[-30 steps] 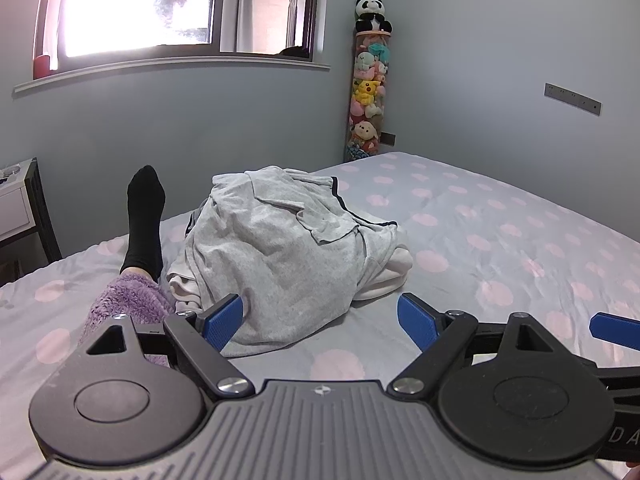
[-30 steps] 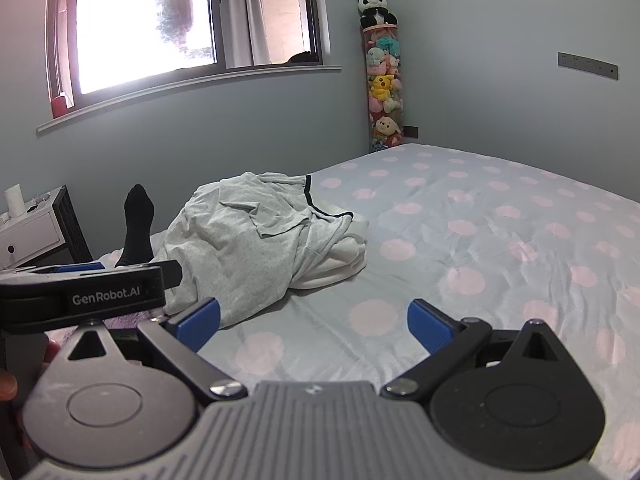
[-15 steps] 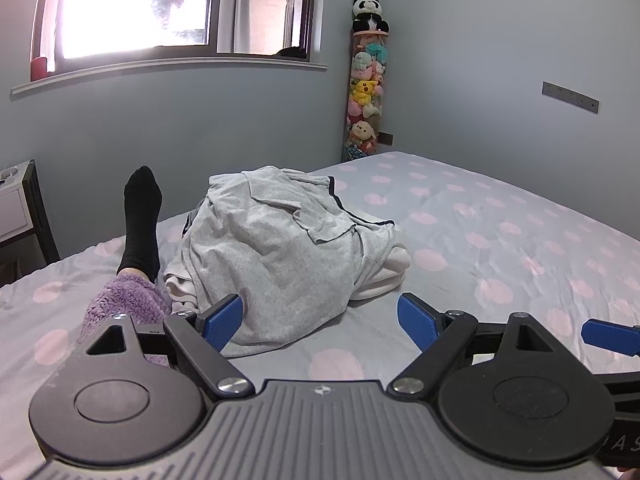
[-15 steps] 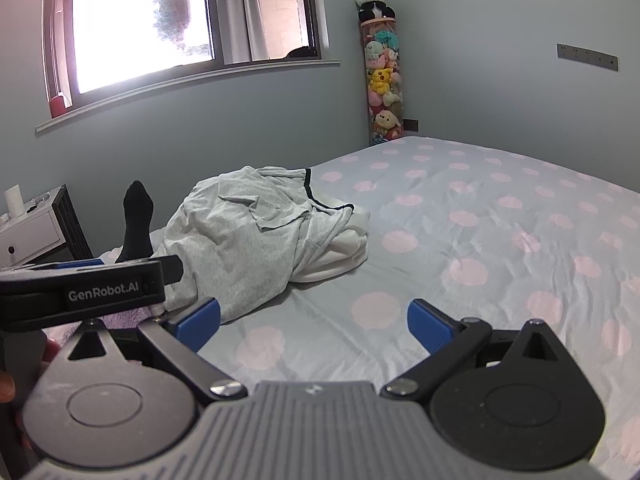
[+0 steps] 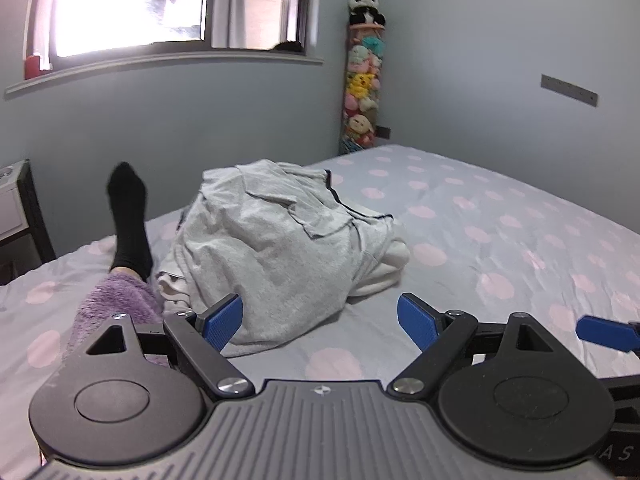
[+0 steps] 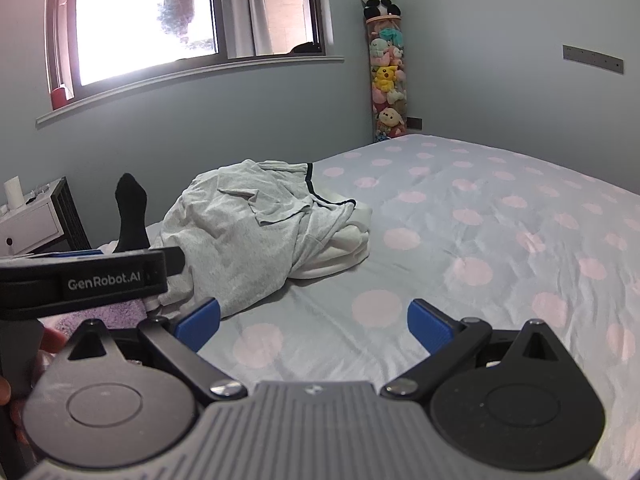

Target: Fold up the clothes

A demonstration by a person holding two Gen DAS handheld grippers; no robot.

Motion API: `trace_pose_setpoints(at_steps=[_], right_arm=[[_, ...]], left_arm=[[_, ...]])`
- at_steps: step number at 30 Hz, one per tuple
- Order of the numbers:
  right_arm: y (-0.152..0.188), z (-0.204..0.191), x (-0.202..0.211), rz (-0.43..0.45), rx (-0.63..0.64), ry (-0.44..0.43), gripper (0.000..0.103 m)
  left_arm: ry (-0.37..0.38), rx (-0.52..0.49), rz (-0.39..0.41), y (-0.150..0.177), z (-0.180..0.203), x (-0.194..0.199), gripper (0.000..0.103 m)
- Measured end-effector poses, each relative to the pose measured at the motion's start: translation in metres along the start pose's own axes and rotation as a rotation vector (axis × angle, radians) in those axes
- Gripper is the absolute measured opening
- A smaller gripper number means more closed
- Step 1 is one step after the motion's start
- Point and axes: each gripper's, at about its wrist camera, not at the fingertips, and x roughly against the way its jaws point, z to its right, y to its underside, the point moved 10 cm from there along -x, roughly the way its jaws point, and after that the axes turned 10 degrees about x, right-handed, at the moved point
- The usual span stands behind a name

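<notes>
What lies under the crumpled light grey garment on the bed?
Under the crumpled light grey garment, a white folded cloth shows at its right edge and at its left. How far it extends beneath is hidden.

Two fisheye views, each looking forward along blue-tipped gripper fingers, low over a grey bedsheet with pink polka dots (image 5: pixel 500 216). Left wrist view: close behind the crumpled pile of light grey clothes (image 5: pixel 276 248), facing the blue-grey wall and bright window (image 5: pixel 128 4). Right wrist view: just to the right, a little farther from the same pile (image 6: pixel 248 232), facing the same way, with the left gripper's black body (image 6: pixel 84 280) at its left edge. Shared by both: bed, clothes, window, tall clear tube of plush toys (image 5: pixel 362 84) in the corner, black-socked foot (image 5: pixel 130 220).
</notes>
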Motion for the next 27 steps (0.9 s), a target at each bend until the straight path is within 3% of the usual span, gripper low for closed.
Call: trace_pose_setpoints(at_steps=[14, 20, 27], right_arm=[[0.003, 0.031, -0.05, -0.059, 0.046, 0.032, 0.096], [0.021, 0.058, -0.078, -0.118, 0.009, 0.049, 0.096], [0.032, 0.073, -0.119, -0.16, -0.028, 0.007, 0.096]], left_arm=[[0.05, 0.006, -0.156, 0.007, -0.002, -0.071, 0.076], [0.038, -0.022, -0.221, 0.007, -0.012, -0.123, 0.068], [-0.003, -0.073, -0.245, -0.001, -0.01, -0.193, 0.057]])
